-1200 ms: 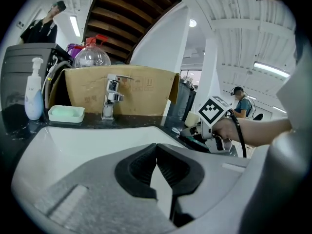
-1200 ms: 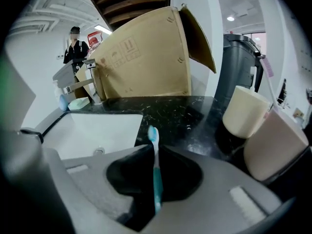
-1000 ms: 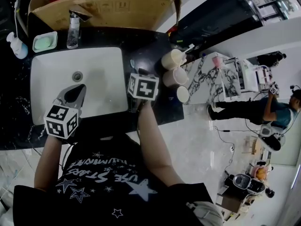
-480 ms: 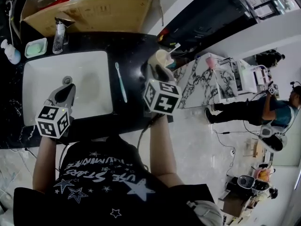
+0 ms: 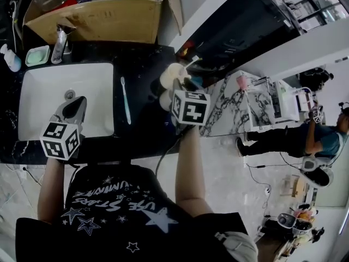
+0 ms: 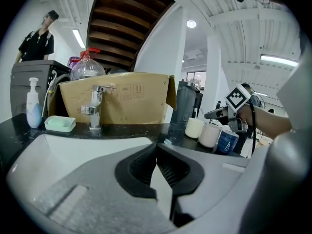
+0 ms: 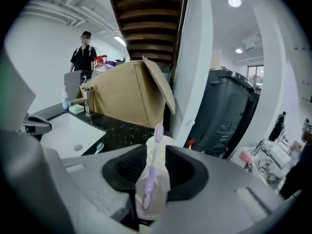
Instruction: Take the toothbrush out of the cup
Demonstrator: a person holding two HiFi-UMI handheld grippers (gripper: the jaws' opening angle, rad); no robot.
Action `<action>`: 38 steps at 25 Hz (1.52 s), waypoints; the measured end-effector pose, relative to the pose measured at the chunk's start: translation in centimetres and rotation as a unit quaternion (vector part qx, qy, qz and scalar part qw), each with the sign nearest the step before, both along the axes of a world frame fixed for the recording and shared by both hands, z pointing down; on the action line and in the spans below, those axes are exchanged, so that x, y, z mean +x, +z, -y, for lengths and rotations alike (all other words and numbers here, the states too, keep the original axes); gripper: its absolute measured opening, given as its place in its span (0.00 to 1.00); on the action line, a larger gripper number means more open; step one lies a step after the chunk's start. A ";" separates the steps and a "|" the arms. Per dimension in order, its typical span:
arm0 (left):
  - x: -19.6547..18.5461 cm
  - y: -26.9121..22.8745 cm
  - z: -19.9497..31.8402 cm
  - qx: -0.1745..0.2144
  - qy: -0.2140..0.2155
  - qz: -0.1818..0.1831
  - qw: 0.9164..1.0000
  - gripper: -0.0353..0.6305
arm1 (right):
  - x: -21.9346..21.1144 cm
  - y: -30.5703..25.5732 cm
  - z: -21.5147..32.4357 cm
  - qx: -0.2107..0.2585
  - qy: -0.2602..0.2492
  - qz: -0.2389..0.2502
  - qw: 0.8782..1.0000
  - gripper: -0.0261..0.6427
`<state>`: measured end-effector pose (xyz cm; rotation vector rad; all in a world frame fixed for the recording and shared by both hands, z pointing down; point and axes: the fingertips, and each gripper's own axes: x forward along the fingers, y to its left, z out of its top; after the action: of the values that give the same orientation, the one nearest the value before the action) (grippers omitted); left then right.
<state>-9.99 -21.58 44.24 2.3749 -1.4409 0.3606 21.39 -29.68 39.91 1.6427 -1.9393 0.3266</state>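
A cream cup [image 5: 170,74] stands on the black counter right of the sink, with a pale purple toothbrush [image 7: 155,155] leaning upright in it. My right gripper [image 5: 181,85] is at this cup. In the right gripper view the cup [image 7: 153,191] and brush stand in the gap between the part-open jaws, and I see no pad pressing on them. A teal toothbrush [image 5: 125,100] lies flat on the counter beside the sink's right rim. My left gripper [image 5: 76,107] hovers over the white sink [image 5: 38,91], its tips [image 6: 156,149] together and holding nothing.
Two more cups, one cream [image 6: 210,134] and one blue [image 6: 227,141], stand by the first. Behind the sink are a faucet [image 5: 59,37], a green soap dish [image 5: 37,55], a pump bottle [image 5: 10,58] and a cardboard box [image 5: 103,18]. A black bin [image 7: 229,121] stands past the counter's end.
My right gripper has moved right, from the sink's edge to the cups. The teal toothbrush now lies free on the counter. The left gripper has hardly moved.
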 end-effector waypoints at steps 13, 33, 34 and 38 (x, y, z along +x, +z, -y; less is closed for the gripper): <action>3.0 0.0 -0.3 0.000 -0.033 0.006 0.999 0.07 | -0.8 2.3 1.6 -0.050 -0.092 0.007 0.994 0.12; 1.4 -0.6 -0.7 0.007 -0.003 0.000 1.000 0.07 | -2.3 -7.2 -0.4 0.063 -0.092 0.067 0.991 0.08; 1.3 -0.6 -0.8 0.007 0.000 0.000 1.000 0.07 | -2.7 -7.8 -0.6 0.070 -0.095 0.072 0.990 0.08; 0.7 -0.5 -1.1 0.005 0.010 -0.002 1.000 0.07 | -4.5 -9.7 -1.6 0.090 -0.106 0.090 0.986 0.08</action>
<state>-9.31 -20.48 43.72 2.3992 -1.4213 0.3538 16.92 -28.04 30.20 1.5425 -2.3169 0.2278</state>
